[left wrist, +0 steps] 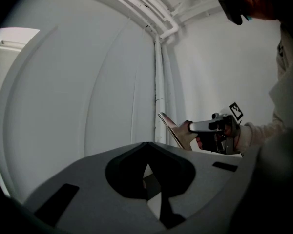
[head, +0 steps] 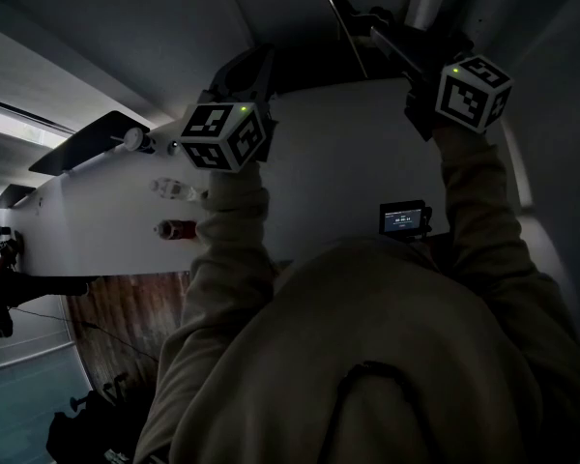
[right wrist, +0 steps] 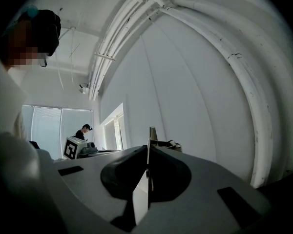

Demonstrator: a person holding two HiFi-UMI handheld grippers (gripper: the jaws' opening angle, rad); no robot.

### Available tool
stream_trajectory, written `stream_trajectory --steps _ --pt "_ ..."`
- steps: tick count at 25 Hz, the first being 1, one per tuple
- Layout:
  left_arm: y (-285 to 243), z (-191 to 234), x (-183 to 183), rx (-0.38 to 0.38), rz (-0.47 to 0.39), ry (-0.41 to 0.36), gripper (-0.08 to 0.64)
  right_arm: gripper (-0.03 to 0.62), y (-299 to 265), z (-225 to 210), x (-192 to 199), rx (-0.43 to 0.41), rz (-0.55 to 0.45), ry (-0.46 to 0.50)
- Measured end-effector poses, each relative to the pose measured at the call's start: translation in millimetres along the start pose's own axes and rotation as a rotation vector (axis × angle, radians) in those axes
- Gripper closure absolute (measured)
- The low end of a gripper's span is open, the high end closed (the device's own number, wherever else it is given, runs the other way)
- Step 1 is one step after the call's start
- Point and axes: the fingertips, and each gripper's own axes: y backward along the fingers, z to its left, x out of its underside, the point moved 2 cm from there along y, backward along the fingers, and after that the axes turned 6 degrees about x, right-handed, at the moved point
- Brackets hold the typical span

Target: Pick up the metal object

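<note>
Right claw is being pressed shut on the thin metal plate, which is being gripped edge-on and held raised, clear of the white table. Left claw is being held up beside it, jaws pressed together on nothing. The pick-up is judged to be nearly done. A firm, level hold is being called for next, so the plate is not dropped.
</note>
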Motion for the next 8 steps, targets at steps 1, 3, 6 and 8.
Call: stream_trajectory --steps 1,3,6,8 --pt "-0.1 -0.1 0.8 0.0 0.002 0.0 0.557 0.566 -0.2 0.0 0.4 -0.002 0.0 0.0" --pt "-0.5 -0.5 1.5 -0.001 0.003 -0.001 0.557 0.566 -0.6 -0.1 0.9 -0.005 0.0 0.0" --pt "-1.1 -0.8 0.6 -0.002 0.0 -0.005 0.557 0.566 -1.0 -0.6 1.5 -0.009 -0.001 0.0" --pt "-1.5 -1.0 -0.2 -0.001 -0.003 -0.009 0.557 0.566 -1.2 -1.0 2.0 -0.011 -0.002 0.001"
